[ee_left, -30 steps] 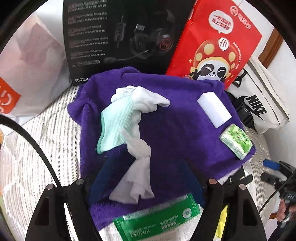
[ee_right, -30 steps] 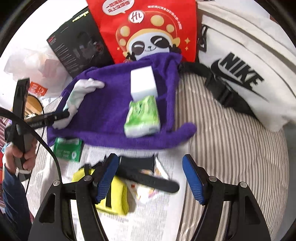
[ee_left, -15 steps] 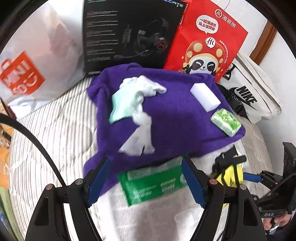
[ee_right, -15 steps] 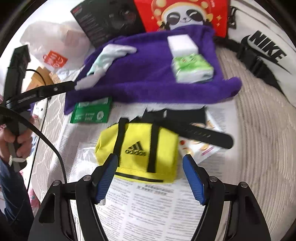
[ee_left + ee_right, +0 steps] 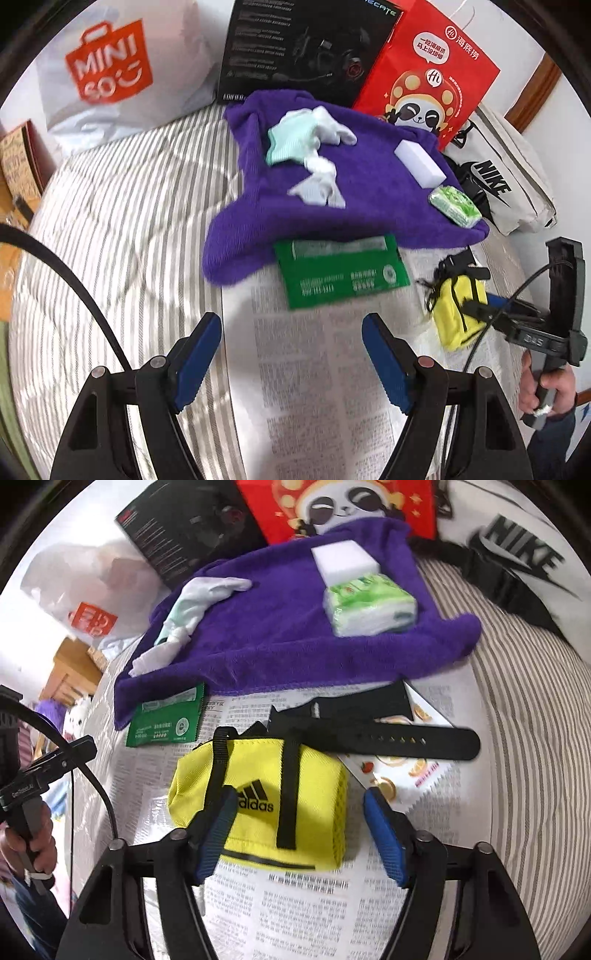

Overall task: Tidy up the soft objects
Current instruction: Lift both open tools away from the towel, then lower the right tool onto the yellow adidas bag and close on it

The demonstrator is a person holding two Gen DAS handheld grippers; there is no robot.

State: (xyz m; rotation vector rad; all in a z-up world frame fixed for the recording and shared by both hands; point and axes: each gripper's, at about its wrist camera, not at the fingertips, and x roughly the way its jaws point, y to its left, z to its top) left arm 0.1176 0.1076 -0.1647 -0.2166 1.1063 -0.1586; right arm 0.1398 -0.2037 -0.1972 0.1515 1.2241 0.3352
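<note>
right tool (image 5: 299, 827) pointing steeply down, jaws closing around the yellow adidas pouch (image 5: 258, 797). pouch sits between the blue pads; the left pad looks to be against its side, the right pad is still clear of it, so no grip yet. pouch lies on newspaper (image 5: 295, 904) spread over the striped bed (image 5: 535, 738). just beyond the pouch: black strap (image 5: 388, 734) across a fruit-print packet (image 5: 406, 771). further ahead: purple towel (image 5: 277, 635) carrying a white sponge block (image 5: 343, 559), green tissue pack (image 5: 369, 603) and crumpled white/mint cloths (image 5: 195, 598). green sachet (image 5: 166, 720) ahead-left, partly touching the towel's edge.

left tool (image 5: 291, 354) wide open, nothing between the pads, over newspaper. green sachet straight ahead of it, towel beyond, pouch off to its right.
</note>
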